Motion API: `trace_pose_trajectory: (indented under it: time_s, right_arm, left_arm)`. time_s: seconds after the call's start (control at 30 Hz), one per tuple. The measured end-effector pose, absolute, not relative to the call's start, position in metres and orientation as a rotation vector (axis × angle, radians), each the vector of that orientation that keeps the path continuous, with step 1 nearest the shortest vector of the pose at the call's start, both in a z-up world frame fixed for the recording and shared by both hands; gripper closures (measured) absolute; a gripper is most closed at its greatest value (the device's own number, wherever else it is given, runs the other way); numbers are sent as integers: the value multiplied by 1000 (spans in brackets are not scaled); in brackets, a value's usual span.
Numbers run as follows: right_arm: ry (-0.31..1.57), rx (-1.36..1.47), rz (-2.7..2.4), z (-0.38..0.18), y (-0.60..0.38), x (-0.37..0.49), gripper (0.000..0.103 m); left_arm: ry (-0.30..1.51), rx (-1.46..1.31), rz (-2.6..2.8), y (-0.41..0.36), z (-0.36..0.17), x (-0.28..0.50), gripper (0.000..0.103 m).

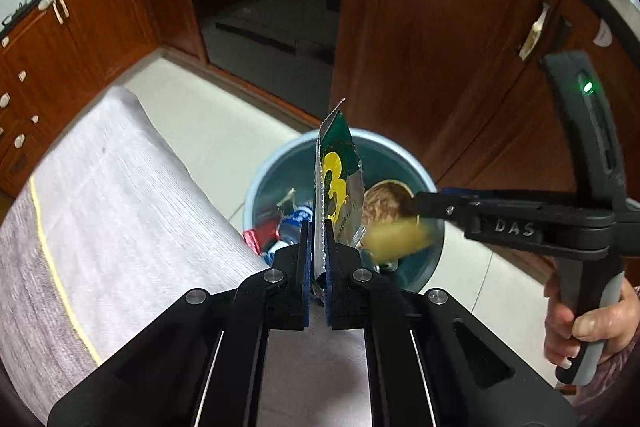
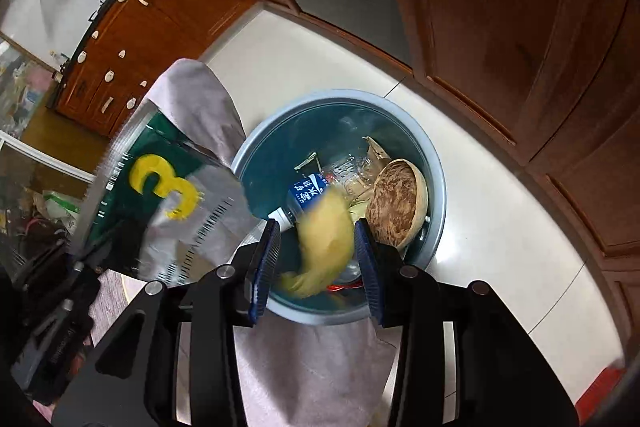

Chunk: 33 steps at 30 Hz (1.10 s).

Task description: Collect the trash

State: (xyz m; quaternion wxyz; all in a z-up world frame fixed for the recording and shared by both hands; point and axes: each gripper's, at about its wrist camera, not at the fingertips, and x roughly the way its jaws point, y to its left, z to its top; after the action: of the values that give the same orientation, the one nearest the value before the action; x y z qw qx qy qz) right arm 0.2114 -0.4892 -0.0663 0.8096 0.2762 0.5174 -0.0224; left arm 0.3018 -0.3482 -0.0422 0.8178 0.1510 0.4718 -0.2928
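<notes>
My left gripper (image 1: 319, 227) is shut on a green and silver foil wrapper (image 1: 336, 179) with a yellow 3, held upright over the table edge near the blue bin (image 1: 256, 183). The wrapper also shows at the left of the right wrist view (image 2: 168, 195). My right gripper (image 2: 316, 227) is open above the bin (image 2: 436, 187). A yellow peel (image 2: 324, 239), blurred, hangs in the air between its fingers without touching them; it also shows in the left wrist view (image 1: 396, 239). The bin holds a water bottle (image 2: 306, 195), a brown coconut-like shell (image 2: 394, 203) and other wrappers.
A table with a grey cloth (image 1: 112, 195) runs to the left of the bin. The bin stands on a pale tiled floor (image 2: 500, 227). Brown wooden cabinets (image 1: 432, 39) surround the floor, with an open dark compartment (image 1: 272, 7) behind.
</notes>
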Motion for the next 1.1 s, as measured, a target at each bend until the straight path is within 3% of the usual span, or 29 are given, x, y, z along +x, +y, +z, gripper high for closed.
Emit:
trace_pose_trajectory:
  time_s: [0.07, 0.1, 0.13, 0.17, 0.3, 0.4, 0.73, 1.1]
  right_arm:
    - [1114, 583, -45, -69, -489, 216, 65]
    - [1114, 583, -46, -69, -489, 217, 65]
    - [1112, 582, -47, -69, -488, 218, 65]
    - [1112, 580, -46, -69, -488, 219, 64]
    - [1094, 564, -60, -64, -486, 216, 29]
    - [1101, 571, -60, -60, -484, 214, 23]
    - [1054, 520, -50, -27, -471, 191, 7]
    - [1117, 351, -79, -14, -430, 157, 7]
  left_arm:
    - [1033, 328, -613, -349, -53, 306, 93]
    - [1043, 334, -608, -348, -55, 307, 80]
    - [1047, 341, -598, -348, -57, 307, 57]
    - [1032, 353, -574, -347, -57, 306, 47]
    - [970, 376, -538, -344, -50, 300, 21]
    - [948, 370, -522, -338, -44, 293, 7]
    - [938, 338, -491, -304, -23, 266, 4]
    - [985, 308, -444, -257, -12, 238, 4]
